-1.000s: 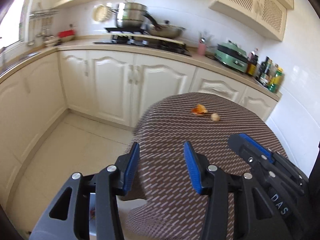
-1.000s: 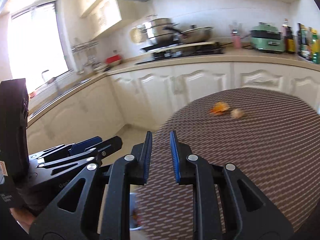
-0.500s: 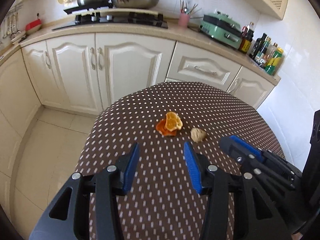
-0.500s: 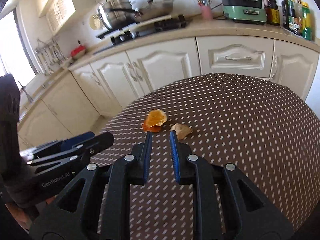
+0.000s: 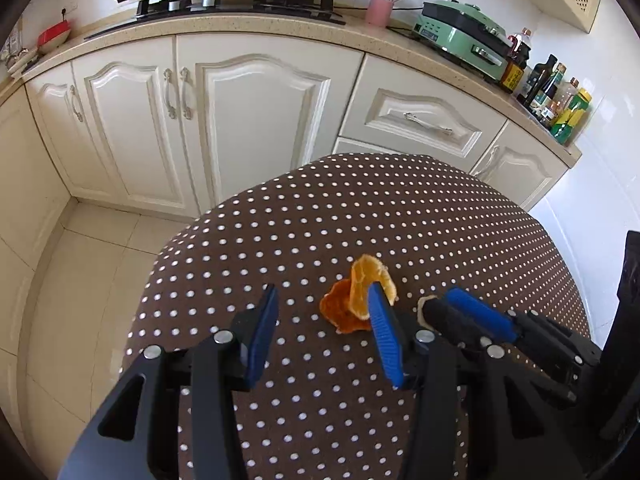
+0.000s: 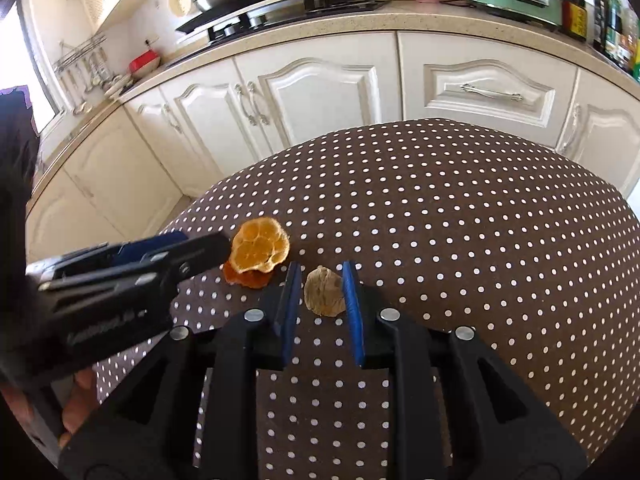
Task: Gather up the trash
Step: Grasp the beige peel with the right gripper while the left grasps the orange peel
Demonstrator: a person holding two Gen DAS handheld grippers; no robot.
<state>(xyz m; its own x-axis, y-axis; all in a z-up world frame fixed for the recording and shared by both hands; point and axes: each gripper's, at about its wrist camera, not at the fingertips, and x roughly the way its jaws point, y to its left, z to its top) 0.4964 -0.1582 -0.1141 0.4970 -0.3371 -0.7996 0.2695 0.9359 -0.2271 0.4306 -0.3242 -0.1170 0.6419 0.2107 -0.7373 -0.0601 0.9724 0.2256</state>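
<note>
right wrist view: pale scrap point(image 6: 324, 291), seemingly upright, between parted tongs point(image 6: 320, 280)

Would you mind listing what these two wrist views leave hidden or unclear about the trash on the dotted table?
- Beige scrap: in the left wrist view the right gripper covers nearly all of it.
- Orange peel: in the left wrist view, a finger of the left gripper hides its right edge.
- Darker peel piece: mostly under the orange peel in the right wrist view.
- No bin shows in either view.
</note>
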